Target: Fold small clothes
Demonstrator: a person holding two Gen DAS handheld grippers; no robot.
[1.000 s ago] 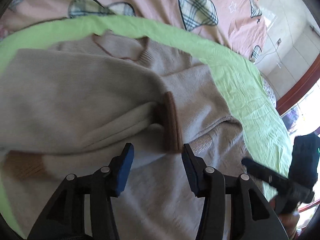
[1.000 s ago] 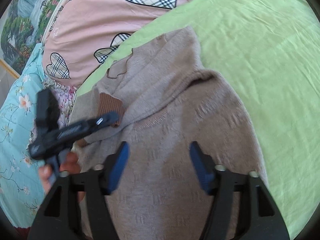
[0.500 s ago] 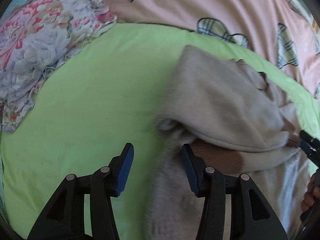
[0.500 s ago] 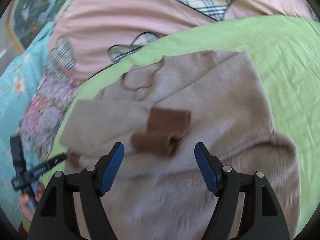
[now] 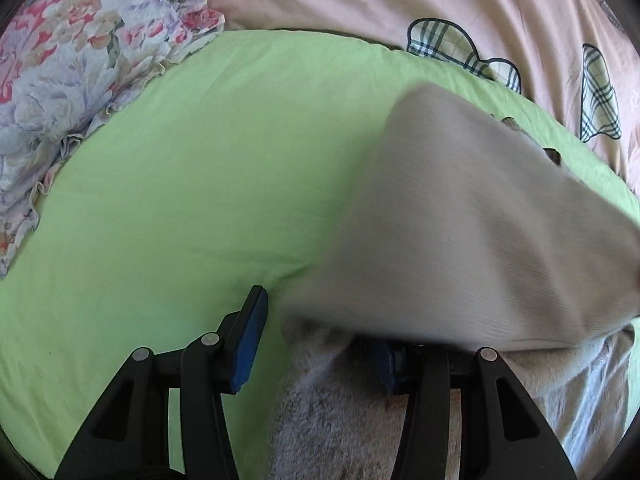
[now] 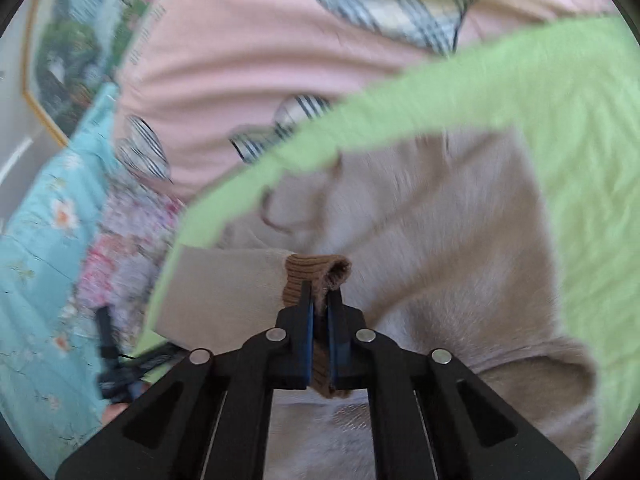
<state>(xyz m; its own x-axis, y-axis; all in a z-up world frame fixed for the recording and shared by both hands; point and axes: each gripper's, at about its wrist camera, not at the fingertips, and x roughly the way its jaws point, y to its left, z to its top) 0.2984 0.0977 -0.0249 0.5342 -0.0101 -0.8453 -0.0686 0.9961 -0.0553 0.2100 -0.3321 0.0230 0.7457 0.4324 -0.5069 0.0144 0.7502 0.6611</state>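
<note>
Now: right hand-held gripper (image 6: 319,312) pinches brown cuff (image 6: 316,272) | left hand-held gripper (image 5: 320,344) agape, seemingly straddling sweater (image 5: 460,240)

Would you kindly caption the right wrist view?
Right gripper shut on brown sleeve cuff of beige sweater over green sheet.

both grippers are matte black plastic, each built from two angular arms with long triangular cut-outs near the bottom of the frame. round silver screw heads sit at the joints. the left gripper (image 5: 316,344) has blue pads (image 5: 250,342) on the inner faces of its fingers; the right gripper (image 6: 319,312) carries the same blue pads (image 6: 309,336). at the lower left of the right wrist view, a bit of bare skin (image 6: 114,412) shows.
</note>
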